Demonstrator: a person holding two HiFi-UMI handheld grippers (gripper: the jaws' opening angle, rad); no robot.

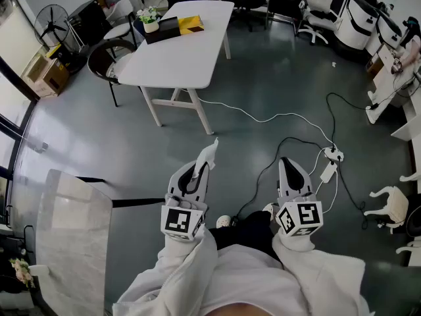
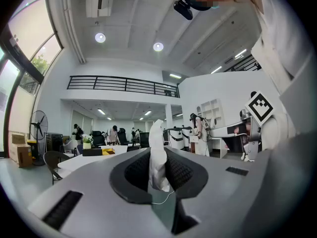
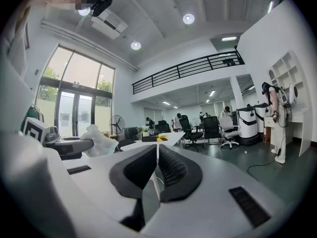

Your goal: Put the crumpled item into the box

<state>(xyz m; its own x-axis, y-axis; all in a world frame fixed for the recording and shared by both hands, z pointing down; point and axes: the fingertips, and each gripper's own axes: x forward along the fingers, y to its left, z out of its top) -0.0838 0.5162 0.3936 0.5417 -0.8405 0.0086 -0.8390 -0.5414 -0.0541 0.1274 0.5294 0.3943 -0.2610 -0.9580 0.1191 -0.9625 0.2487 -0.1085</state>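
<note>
Head view. You stand on the grey floor (image 1: 263, 78) with both claws held out in front of you, side by side and about level.

Left claw (image 1: 199, 168): it is clamped on the crumpled white item (image 2: 157, 152). In the left gripper view the two dark pads (image 2: 133, 170) press on it from either side. Its twisted upper part stands well above the jaw tips, and a thin white thread hangs from its lower end.

Right claw (image 3: 157, 155): its jaws are together with nothing between them, as the right gripper view shows. It does not touch the left claw.

The crumpled white item is in the air over the floor, well apart from the white worktop (image 1: 191, 64) ahead of you.

Black box (image 1: 162, 29): it lies on the far half of that worktop, near its left edge. A yellow item (image 1: 191, 24) lies just beside it on the right. A potted plant (image 1: 150, 20) stands at the left edge, just beside the box.

Surroundings. Cables (image 1: 263, 118) trail across the floor from the worktop's legs to a power strip (image 1: 332, 154) near your right claw. A fan (image 1: 52, 24) and a cardboard box (image 1: 45, 76) stand on the floor to the left of the worktop.
</note>
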